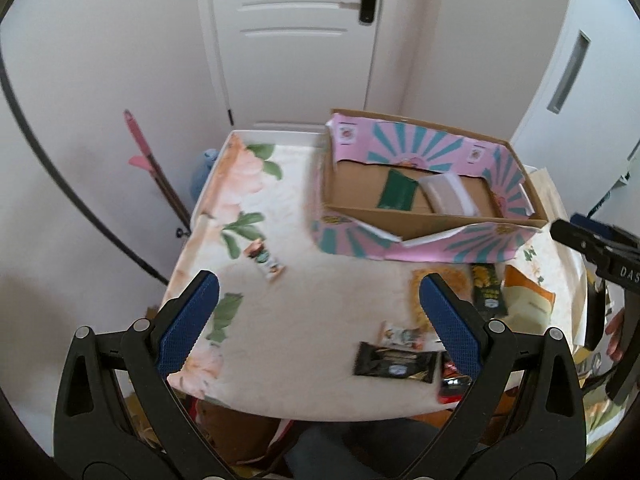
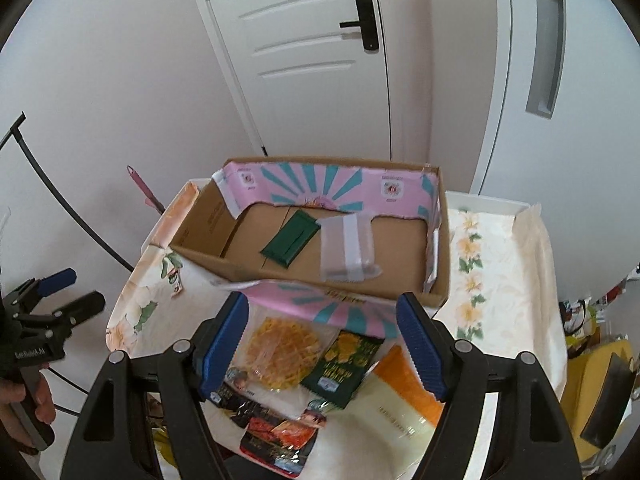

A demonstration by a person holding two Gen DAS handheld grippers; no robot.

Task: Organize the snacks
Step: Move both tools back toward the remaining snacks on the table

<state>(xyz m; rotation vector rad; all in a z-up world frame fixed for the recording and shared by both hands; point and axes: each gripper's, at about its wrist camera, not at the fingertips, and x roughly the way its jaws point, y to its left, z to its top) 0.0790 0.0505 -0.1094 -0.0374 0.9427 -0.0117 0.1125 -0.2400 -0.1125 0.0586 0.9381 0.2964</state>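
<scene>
A cardboard box [image 1: 436, 240] [image 2: 200, 258] lined with pink and teal paper stands on the floral table. Inside lie a dark green packet [image 1: 396, 191] [image 2: 290, 238] and a clear white-banded packet [image 1: 448, 196] [image 2: 348, 248]. My left gripper [image 1: 318, 312] is open and empty above the table's near edge. A small snack bar [image 1: 265, 263] lies ahead of it, a black bar [image 1: 394, 364] to its right. My right gripper [image 2: 322, 344] is open and empty over a yellow noodle packet [image 2: 280, 354], a dark green packet [image 2: 342, 364] and an orange and white bag [image 2: 400, 412].
The table [image 1: 288, 184] has a raised white rim and stands against a white door [image 1: 296, 40]. A pink-handled mop [image 1: 148, 160] leans at the left wall. More packets [image 2: 276, 436] lie at the near edge. A yellow object [image 2: 600, 384] sits at the right of the table.
</scene>
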